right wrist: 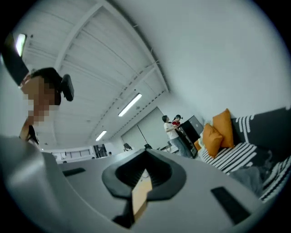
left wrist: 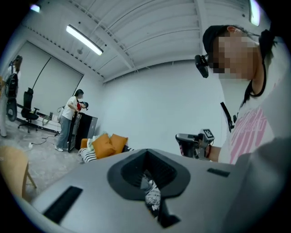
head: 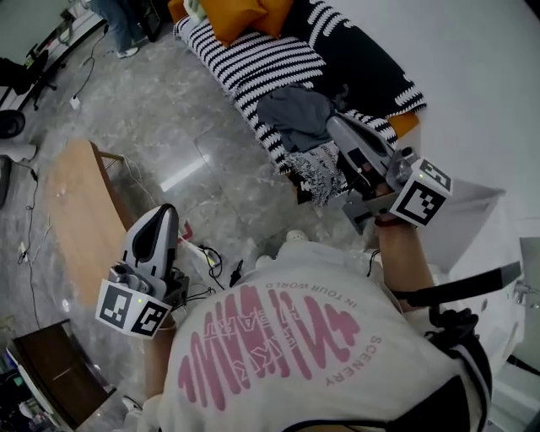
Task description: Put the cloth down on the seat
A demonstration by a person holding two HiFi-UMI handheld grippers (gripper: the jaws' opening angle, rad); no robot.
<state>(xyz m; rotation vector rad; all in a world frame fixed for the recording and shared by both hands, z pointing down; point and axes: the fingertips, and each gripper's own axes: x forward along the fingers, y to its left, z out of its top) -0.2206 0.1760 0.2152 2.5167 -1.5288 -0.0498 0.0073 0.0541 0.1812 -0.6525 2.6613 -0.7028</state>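
Grey cloth (head: 291, 114) heaped on striped seat (head: 253, 63), touching right gripper (head: 335, 124) tip, jaws pressed together, patterned cloth (head: 319, 173) just below, left gripper (head: 163, 213) well apart, likewise closed.

The striped seat (head: 253, 67) is carrying a grey cloth (head: 295, 116) and a speckled cloth (head: 319, 171), and orange cushions (head: 240, 17) are lying at its far end

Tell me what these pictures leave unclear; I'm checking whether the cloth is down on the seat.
Right gripper touching the grey cloth or hovering: head view, steep angle hides any gap.
Patterned cloth: right part behind that gripper in the head view; only a sliver in the left gripper view.
Sofa: far end cut off by the head view's top edge.
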